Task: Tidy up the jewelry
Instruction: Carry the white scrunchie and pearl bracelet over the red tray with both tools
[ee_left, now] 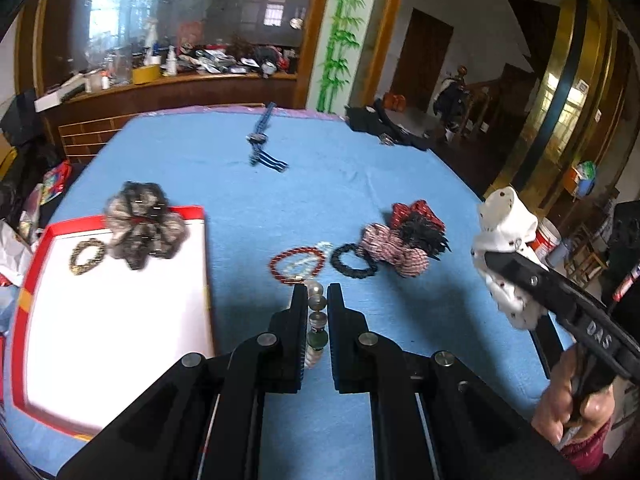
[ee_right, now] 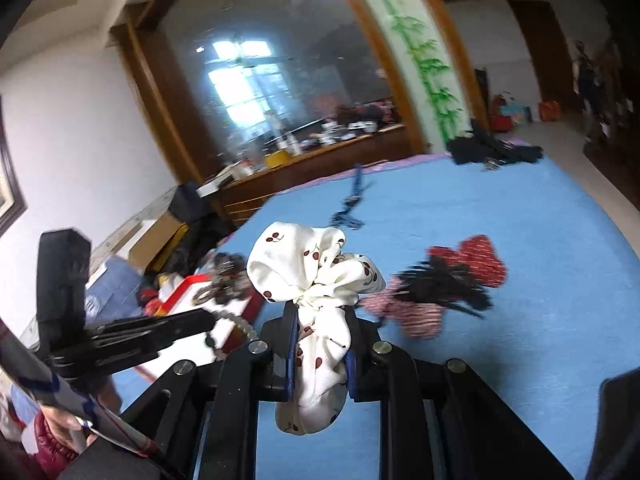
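My left gripper point(ee_left: 316, 292) is shut on a string of pearly and green beads point(ee_left: 317, 320), lifted above the blue cloth. To its left lies a red-rimmed white tray point(ee_left: 112, 320) holding a grey-black scrunchie point(ee_left: 140, 224) and a brown bead bracelet point(ee_left: 86, 255). My right gripper point(ee_right: 322, 312) is shut on a white cherry-print scrunchie point(ee_right: 312, 272), held in the air at the table's right side. On the cloth ahead lie a red bead bracelet point(ee_left: 296, 264), a clear bracelet point(ee_left: 320, 250), a black bracelet point(ee_left: 352, 266) and a heap of red, black and striped scrunchies point(ee_left: 404, 236).
A blue strap point(ee_left: 262, 140) lies far back on the blue cloth point(ee_left: 240, 200). Dark items point(ee_left: 384, 124) sit at the far right corner. A cluttered wooden counter point(ee_left: 180, 84) stands behind the table. A hand point(ee_left: 568, 408) holds the right gripper's handle.
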`<state>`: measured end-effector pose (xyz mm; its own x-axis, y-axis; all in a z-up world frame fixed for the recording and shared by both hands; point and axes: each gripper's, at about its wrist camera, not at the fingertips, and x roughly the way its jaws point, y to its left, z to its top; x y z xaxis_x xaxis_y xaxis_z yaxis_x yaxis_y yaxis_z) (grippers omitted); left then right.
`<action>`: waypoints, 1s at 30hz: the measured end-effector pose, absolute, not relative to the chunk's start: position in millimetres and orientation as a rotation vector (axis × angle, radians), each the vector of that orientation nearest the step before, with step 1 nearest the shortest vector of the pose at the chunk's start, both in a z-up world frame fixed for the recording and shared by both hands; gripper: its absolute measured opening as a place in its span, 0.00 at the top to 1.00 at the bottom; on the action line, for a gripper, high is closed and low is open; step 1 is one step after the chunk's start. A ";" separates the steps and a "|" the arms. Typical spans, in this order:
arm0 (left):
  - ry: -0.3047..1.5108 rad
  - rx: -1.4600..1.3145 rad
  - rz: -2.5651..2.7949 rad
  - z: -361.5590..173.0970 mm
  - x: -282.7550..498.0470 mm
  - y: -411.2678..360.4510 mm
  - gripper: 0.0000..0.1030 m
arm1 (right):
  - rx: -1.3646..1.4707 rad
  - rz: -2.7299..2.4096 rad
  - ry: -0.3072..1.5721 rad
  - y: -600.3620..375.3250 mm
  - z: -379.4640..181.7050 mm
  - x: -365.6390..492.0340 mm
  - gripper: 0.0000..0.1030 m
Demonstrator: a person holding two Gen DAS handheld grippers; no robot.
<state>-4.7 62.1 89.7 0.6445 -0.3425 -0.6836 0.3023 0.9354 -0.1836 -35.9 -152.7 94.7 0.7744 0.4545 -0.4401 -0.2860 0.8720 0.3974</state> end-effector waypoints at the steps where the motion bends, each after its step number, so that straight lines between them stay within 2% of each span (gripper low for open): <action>1: 0.787 -0.060 -0.362 90.7 -6.7 68.3 0.91 | 0.307 0.421 0.556 -144.8 96.2 -36.9 0.81; 22: 0.746 -0.190 -0.147 85.7 -14.6 224.6 0.91 | 0.178 0.645 0.685 2.4 93.4 -16.9 0.79; 30: 0.762 -0.225 -0.099 75.7 -0.2 261.4 0.91 | 0.141 0.678 0.754 50.6 81.2 4.5 0.78</action>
<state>-0.2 261.4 75.7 0.7202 -0.1699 -0.6726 0.0073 0.9713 -0.2376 4.5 50.6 81.2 0.5296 0.6141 -0.5852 -0.5170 0.7806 0.3513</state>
